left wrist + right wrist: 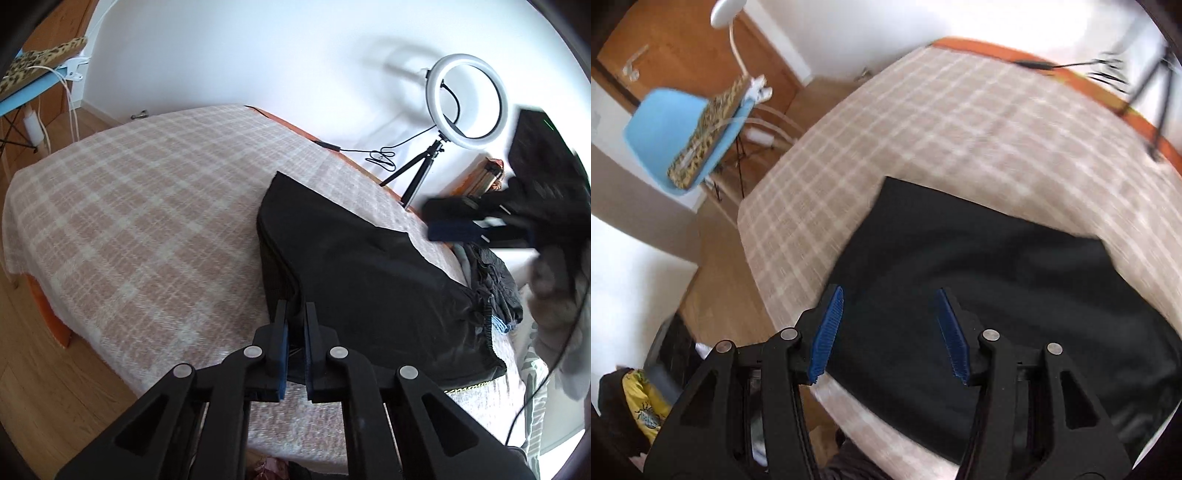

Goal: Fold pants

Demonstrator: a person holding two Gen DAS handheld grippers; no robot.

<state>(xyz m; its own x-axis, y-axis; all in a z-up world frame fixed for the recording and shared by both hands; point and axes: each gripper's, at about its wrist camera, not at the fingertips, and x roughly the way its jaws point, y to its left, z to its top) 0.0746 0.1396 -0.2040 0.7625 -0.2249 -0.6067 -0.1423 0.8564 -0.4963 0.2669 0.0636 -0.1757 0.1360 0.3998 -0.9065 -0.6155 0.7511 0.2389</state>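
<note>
Black pants [362,266] lie partly folded on a checked beige blanket [147,206] on the bed. My left gripper [295,310] is shut on the near edge of the pants and lifts a fold of the cloth. In the right wrist view the pants [979,280] spread flat below my right gripper [890,295], which is open and empty above them. The right gripper also shows blurred at the right of the left wrist view [491,225].
A ring light on a tripod [469,99] stands at the bed's far side with its cable [380,155]. A heap of other clothes [495,288] lies at the right. A blue chair [676,129] stands on the wooden floor [716,288].
</note>
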